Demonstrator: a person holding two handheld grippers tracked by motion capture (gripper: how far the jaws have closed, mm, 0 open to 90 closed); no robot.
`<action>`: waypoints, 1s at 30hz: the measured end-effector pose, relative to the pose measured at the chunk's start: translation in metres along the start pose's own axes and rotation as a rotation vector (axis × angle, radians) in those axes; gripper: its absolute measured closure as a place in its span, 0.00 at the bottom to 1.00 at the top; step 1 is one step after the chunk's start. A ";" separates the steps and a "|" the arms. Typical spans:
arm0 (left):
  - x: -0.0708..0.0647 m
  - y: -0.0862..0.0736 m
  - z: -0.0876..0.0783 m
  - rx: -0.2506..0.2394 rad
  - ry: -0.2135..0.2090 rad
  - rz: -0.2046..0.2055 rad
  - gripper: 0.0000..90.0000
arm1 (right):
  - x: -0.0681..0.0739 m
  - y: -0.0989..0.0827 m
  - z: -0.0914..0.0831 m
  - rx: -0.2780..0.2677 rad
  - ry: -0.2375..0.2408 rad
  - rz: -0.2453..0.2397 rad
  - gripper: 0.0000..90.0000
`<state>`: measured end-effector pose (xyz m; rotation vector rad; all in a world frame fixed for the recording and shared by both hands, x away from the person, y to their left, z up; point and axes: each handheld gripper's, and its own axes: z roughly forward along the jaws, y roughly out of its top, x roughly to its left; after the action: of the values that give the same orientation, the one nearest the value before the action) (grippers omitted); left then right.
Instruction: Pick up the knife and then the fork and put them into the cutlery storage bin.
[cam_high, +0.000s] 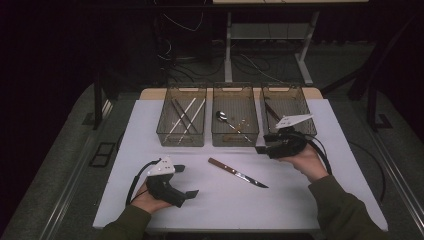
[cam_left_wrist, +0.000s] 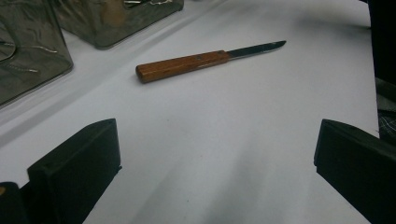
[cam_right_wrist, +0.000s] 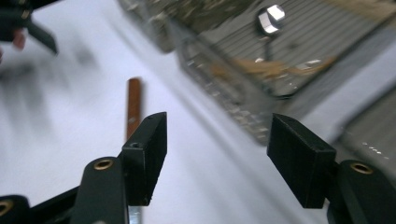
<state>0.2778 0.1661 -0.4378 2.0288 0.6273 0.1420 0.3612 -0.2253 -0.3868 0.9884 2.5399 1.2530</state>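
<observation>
Wooden-handled knife lies on the white worktop, in front of the middle bin. Left tongs gape wide, empty. Right tongs partly open, empty, near the handle. Best to straddle the handle squarely before closing.

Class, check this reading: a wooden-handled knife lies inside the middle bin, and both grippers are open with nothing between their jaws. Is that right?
Not quite. The knife lies on the white table, in front of the bins, as the high view shows. The left gripper and right gripper are open and empty.
</observation>
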 end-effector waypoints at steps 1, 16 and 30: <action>0.000 0.000 0.000 -0.004 0.001 -0.005 0.00 | 0.004 0.000 0.004 0.005 0.008 -0.010 0.43; -0.003 0.001 0.002 -0.006 -0.009 -0.004 0.00 | 0.041 -0.003 0.053 0.111 0.115 -0.074 0.55; -0.003 0.002 0.002 -0.004 -0.011 -0.008 0.00 | 0.055 -0.008 0.081 0.204 0.126 -0.132 0.76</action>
<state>0.2767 0.1624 -0.4370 2.0219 0.6273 0.1267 0.3466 -0.1413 -0.4361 0.7832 2.8241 1.0691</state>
